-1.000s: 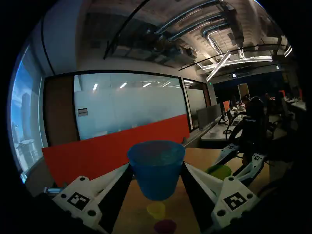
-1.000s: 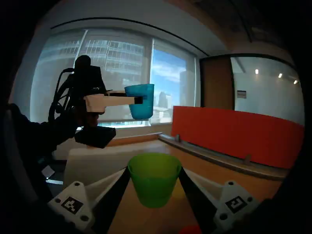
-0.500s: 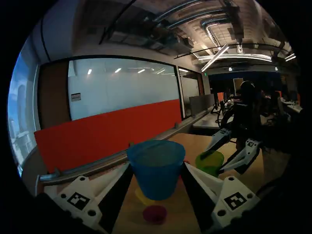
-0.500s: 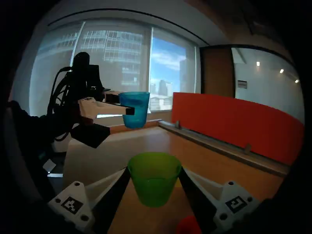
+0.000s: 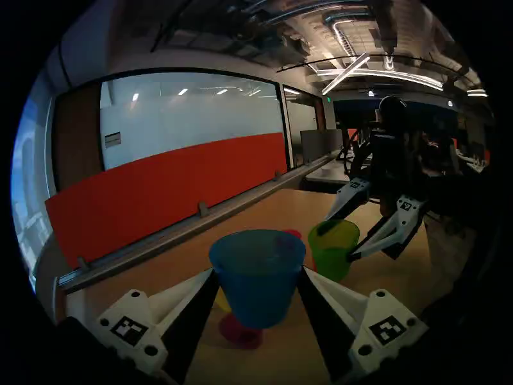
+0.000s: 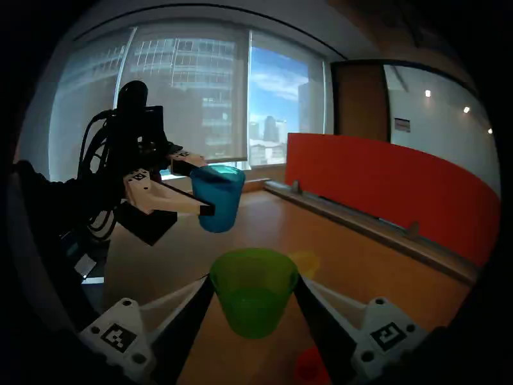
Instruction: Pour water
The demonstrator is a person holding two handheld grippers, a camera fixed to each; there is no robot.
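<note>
Two cups meet over an office desk. The left gripper has its fingers closed in on the walls of a blue cup, gripping it from both sides, while the right gripper clamps a green cup the same way. Neither pair of fingers has slack to spare.

The pour turns on one relation. From the right gripper view, the blue cup hangs above and to the left of the green one, near but apart, its rim not yet over the green mouth. From the left gripper view, the green cup sits ahead and to the right. Both cups stand close to upright, long axes vertical, and both are held clear of the desk. The blue cup, being higher, looks the likelier pourer – it would need to travel toward the green rim before tipping.

Whether either cup holds water cannot be told – the walls are tinted and the light dim. The blue cup's base hides part of a red piece on the desk, and a yellow piece beyond the green cup is too blurred to identify.
</note>
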